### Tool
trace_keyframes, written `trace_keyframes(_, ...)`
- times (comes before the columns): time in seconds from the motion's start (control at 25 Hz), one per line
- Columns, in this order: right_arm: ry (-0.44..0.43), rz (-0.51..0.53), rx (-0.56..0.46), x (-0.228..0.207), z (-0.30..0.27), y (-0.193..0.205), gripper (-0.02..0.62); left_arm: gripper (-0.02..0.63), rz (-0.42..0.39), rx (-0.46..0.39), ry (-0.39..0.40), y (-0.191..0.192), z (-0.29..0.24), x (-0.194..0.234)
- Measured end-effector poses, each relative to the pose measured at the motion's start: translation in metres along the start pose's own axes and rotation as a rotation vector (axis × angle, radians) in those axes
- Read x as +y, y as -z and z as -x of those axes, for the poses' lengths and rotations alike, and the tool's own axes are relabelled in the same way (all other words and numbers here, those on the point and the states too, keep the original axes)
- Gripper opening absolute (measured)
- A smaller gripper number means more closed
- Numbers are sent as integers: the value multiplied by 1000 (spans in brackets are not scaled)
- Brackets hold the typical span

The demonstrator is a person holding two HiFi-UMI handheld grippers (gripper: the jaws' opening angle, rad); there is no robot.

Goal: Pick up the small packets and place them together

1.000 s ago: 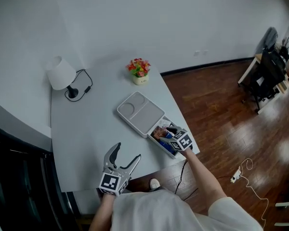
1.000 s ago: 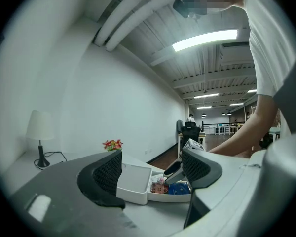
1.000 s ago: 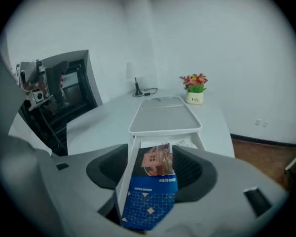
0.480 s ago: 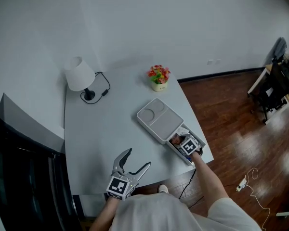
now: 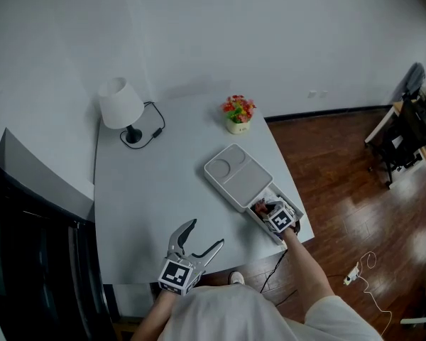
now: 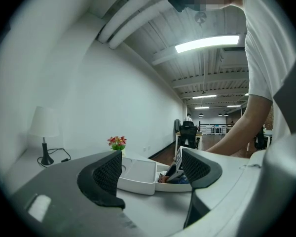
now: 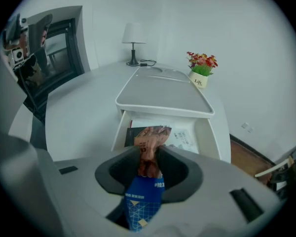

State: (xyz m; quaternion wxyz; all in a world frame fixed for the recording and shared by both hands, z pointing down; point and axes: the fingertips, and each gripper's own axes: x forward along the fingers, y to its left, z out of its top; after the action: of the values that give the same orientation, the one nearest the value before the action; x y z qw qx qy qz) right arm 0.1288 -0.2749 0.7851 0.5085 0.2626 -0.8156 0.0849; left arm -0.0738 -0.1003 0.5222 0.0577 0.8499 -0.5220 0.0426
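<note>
Brown-and-blue packet [image 7: 144,197] is pinched by your right gripper [image 7: 149,154], its jaws having just closed on it; your left gripper [image 6: 152,171] gapes wide, empty.

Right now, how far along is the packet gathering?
Barely started. Done: nothing; no packet lies on the table yet. In hand: the right tongs have just been closing and now pinch one packet inside the open white box. The left tongs hang open and empty above the table. Left: lift that packet out, fetch the other packets from the box, lay them together.

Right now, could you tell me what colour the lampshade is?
White lampshade; clearest in the head view.
</note>
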Motion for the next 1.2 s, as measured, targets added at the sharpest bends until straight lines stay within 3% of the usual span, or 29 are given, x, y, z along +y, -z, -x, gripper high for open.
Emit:
trace_keyframes(0.56, -15, -85, -209, 6, 103, 1, 127, 387, -9, -1, 57, -2, -11, -13)
trace_keyframes(0.88, -4, -215, -396, 25, 170, -5, 126, 387, 14, -25, 74, -10, -16, -17)
trace_keyframes(1.2, -28, -123, -474, 19, 194, -63, 123, 387, 12, -29, 53, -13, -15, -11)
